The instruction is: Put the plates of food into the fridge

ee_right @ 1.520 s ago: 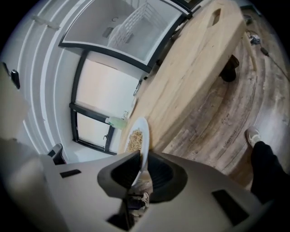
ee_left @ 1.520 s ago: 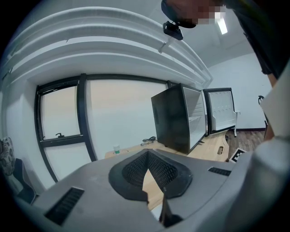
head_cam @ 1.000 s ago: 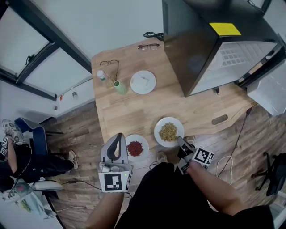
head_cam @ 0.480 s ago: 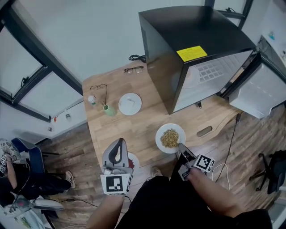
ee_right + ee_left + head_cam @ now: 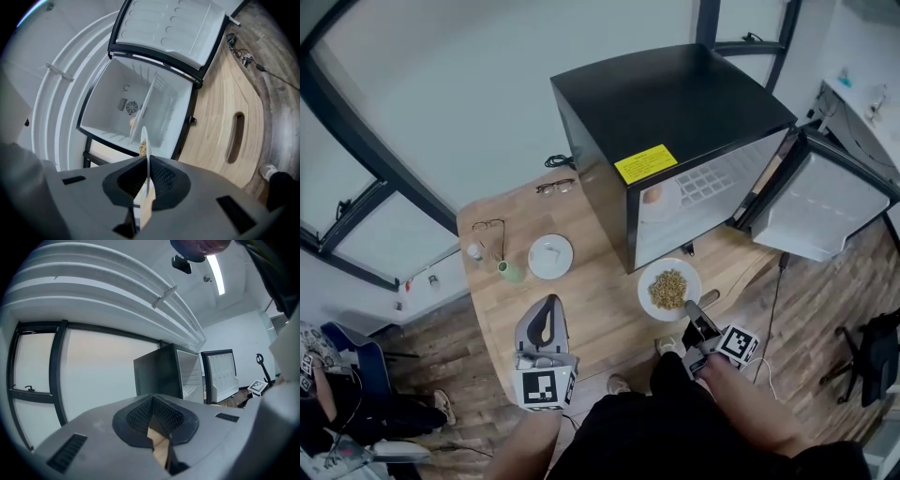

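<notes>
A white plate of yellowish food (image 5: 668,289) is held by its rim in my right gripper (image 5: 692,307), which is shut on it, just in front of the open black fridge (image 5: 675,122). In the right gripper view the plate (image 5: 146,154) shows edge-on between the pads of the gripper (image 5: 146,180), facing the white fridge interior (image 5: 117,103). My left gripper (image 5: 546,323) hangs shut and level over the table's near edge, with nothing between its jaws (image 5: 152,416). I see no plate of red food; the left gripper covers that spot.
The fridge door (image 5: 820,211) stands swung open to the right. One orange item (image 5: 132,123) lies inside beside a shelf. On the wooden table (image 5: 600,309) are an empty white plate (image 5: 550,256), a small green vase (image 5: 510,272) and two pairs of glasses (image 5: 487,230).
The right gripper has carried the yellow food plate up and toward the fridge opening. The left gripper rose and now hides the red food plate. The head view swung toward the fridge.
</notes>
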`<state>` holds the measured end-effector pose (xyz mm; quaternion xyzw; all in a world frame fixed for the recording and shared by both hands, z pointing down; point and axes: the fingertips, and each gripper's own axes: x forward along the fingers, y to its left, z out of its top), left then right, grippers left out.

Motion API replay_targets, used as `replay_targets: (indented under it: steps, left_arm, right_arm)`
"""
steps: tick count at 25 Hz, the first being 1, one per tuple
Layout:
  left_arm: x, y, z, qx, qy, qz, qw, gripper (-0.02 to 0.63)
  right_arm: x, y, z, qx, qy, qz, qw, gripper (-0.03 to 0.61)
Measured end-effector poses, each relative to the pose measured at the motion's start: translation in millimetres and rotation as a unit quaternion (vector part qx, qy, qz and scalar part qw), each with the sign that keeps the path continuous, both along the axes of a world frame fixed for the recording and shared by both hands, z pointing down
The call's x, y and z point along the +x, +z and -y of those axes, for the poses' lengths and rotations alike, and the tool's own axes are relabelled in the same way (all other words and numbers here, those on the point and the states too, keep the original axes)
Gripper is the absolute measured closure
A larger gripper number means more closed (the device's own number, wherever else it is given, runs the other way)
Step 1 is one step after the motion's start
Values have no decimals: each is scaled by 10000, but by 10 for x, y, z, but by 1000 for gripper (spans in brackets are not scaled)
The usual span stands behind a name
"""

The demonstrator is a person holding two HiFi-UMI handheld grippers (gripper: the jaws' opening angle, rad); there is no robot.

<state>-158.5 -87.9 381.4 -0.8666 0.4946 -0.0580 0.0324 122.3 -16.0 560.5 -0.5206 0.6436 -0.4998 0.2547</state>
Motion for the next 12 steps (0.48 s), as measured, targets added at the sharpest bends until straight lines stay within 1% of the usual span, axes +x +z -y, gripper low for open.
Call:
replay_targets:
  steps: [2, 12]
  left_arm:
    - [97, -50, 76, 24, -3, -19, 10000, 611]
    - [544, -274, 414, 245, -65, -98, 9996, 611]
  right_arm:
    - [144, -112, 99, 194, 14, -32, 9998, 548]
    - [827, -460, 524, 438, 277, 6, 9987, 547]
